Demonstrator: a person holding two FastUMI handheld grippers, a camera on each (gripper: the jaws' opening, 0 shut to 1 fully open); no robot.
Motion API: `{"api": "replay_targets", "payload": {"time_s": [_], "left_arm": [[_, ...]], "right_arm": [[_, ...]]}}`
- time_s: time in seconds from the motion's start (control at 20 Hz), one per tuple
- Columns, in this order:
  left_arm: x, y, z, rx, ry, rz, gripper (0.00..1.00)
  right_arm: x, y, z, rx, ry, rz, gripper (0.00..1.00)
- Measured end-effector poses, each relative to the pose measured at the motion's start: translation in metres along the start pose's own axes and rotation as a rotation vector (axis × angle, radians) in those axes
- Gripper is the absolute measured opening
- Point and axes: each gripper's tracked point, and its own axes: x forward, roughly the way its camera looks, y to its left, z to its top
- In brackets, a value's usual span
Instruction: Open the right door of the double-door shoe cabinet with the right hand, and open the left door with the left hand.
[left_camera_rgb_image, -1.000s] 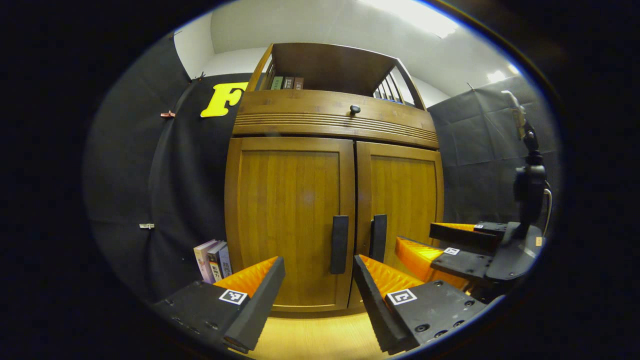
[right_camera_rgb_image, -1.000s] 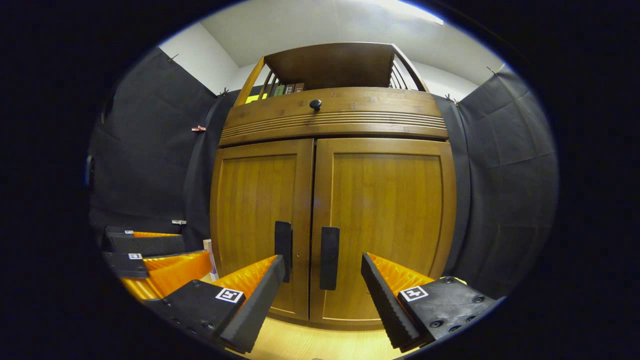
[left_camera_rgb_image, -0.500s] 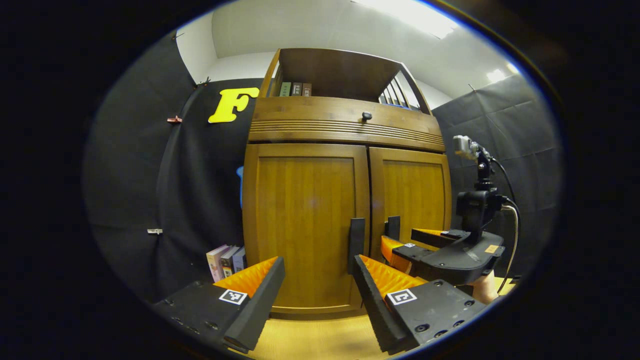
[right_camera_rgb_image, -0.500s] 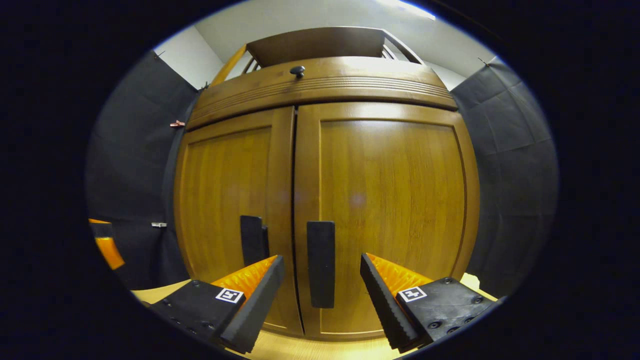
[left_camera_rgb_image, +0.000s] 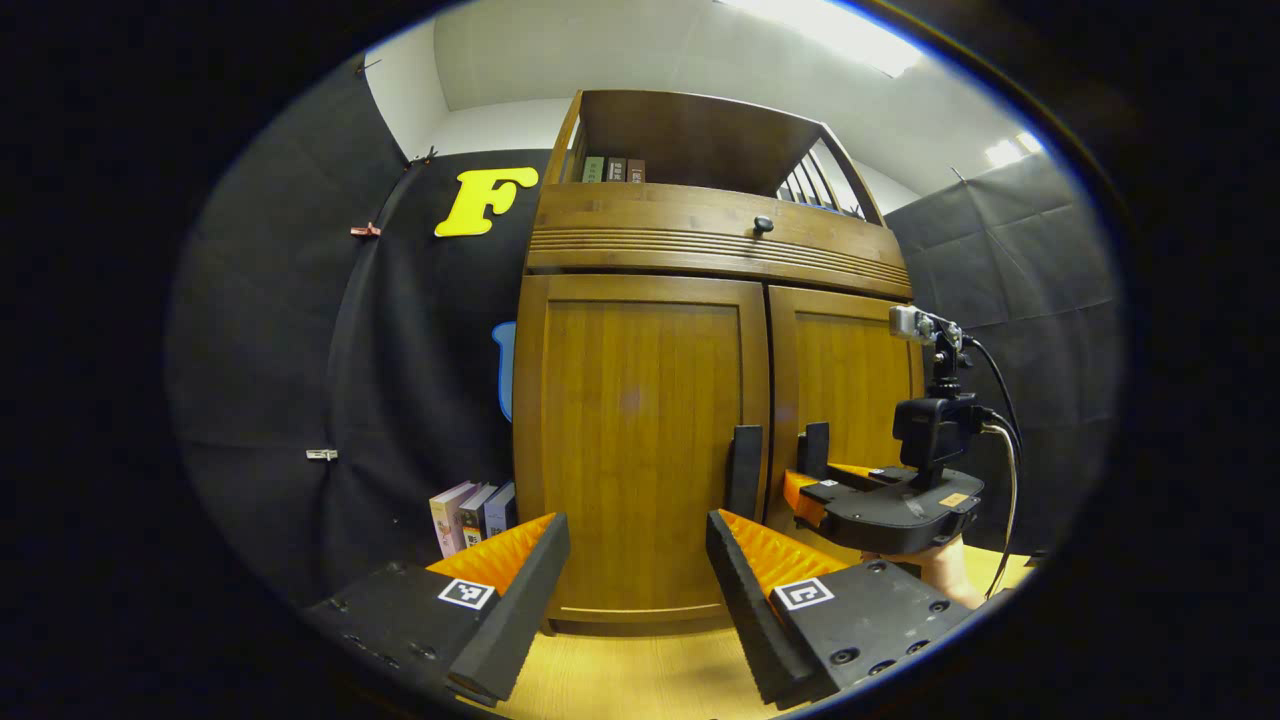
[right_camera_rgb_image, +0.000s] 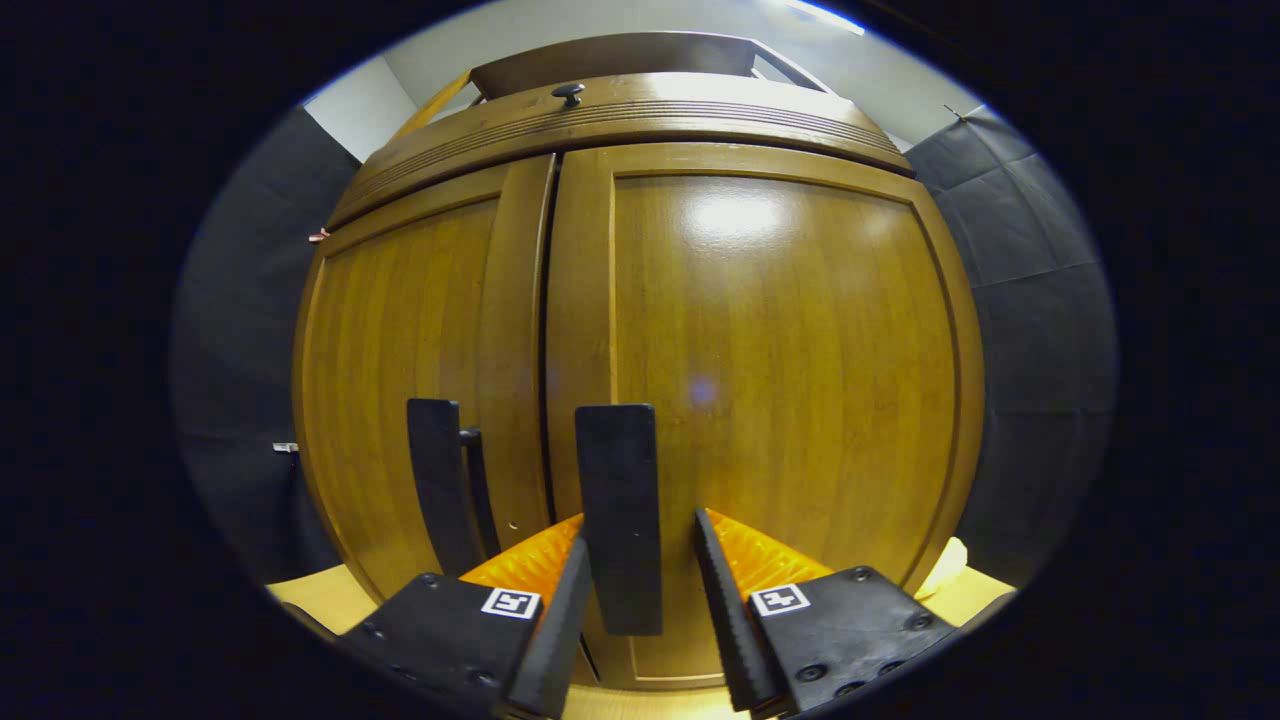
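The wooden shoe cabinet (left_camera_rgb_image: 700, 250) stands with both doors closed. In the right gripper view, my right gripper (right_camera_rgb_image: 635, 545) straddles the dark vertical handle (right_camera_rgb_image: 618, 500) of the right door (right_camera_rgb_image: 790, 330). Its fingers are narrowed around the handle, with a small gap still showing on the handle's right side. The left door's handle (right_camera_rgb_image: 440, 480) is just to the left. In the left gripper view, my left gripper (left_camera_rgb_image: 635, 525) is open and held back from the left door (left_camera_rgb_image: 640, 420). That door's handle (left_camera_rgb_image: 745, 470) lies ahead and slightly right of it. The right gripper (left_camera_rgb_image: 830, 485) sits at the right door's handle (left_camera_rgb_image: 815, 450).
A drawer front with a small dark knob (left_camera_rgb_image: 763, 224) runs above the doors, and an open shelf with books (left_camera_rgb_image: 610, 168) tops it. More books (left_camera_rgb_image: 470, 510) lean beside the cabinet's left side. A hand (left_camera_rgb_image: 945, 570) holds the right gripper. Light wood floor (left_camera_rgb_image: 640, 670) lies below.
My right gripper moved in to the right door's handle and its fingers narrowed around it. The left gripper shifted left, staying open and back from the cabinet.
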Motion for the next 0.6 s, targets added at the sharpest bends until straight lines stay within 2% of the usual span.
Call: {"api": "replay_targets", "payload": {"time_s": [0.1, 0.15, 0.2, 0.25, 0.3, 0.4, 0.45, 0.55, 0.6], "left_arm": [[0.000, 0.005, -0.003, -0.002, 0.002, 0.013, 0.86], [0.000, 0.006, -0.004, -0.006, 0.003, 0.016, 0.86], [0.000, 0.006, -0.005, -0.012, 0.005, 0.019, 0.86], [-0.001, 0.007, -0.006, -0.018, 0.007, 0.020, 0.86], [-0.002, 0.007, -0.006, -0.021, 0.008, 0.024, 0.86], [-0.005, 0.009, -0.004, -0.022, 0.005, 0.038, 0.86], [-0.007, 0.009, -0.004, -0.021, 0.003, 0.044, 0.86], [-0.010, 0.006, -0.001, -0.021, 0.000, 0.050, 0.86], [-0.012, 0.004, 0.000, -0.020, 0.000, 0.051, 0.82]], "right_arm": [[0.000, 0.002, 0.001, -0.044, -0.019, -0.026, 0.42], [0.001, 0.001, 0.002, -0.063, -0.020, -0.034, 0.37], [-0.001, -0.001, 0.005, -0.064, -0.020, -0.033, 0.27], [-0.005, 0.002, -0.001, -0.046, -0.004, -0.030, 0.27], [-0.005, 0.002, -0.001, -0.048, 0.001, -0.025, 0.22], [-0.010, 0.002, -0.002, -0.069, 0.009, -0.016, 0.22], [-0.016, 0.002, -0.001, -0.072, 0.012, -0.007, 0.17], [-0.025, 0.002, 0.000, -0.053, 0.025, 0.023, 0.18], [-0.031, 0.003, 0.000, -0.047, 0.028, 0.038, 0.22]]}}
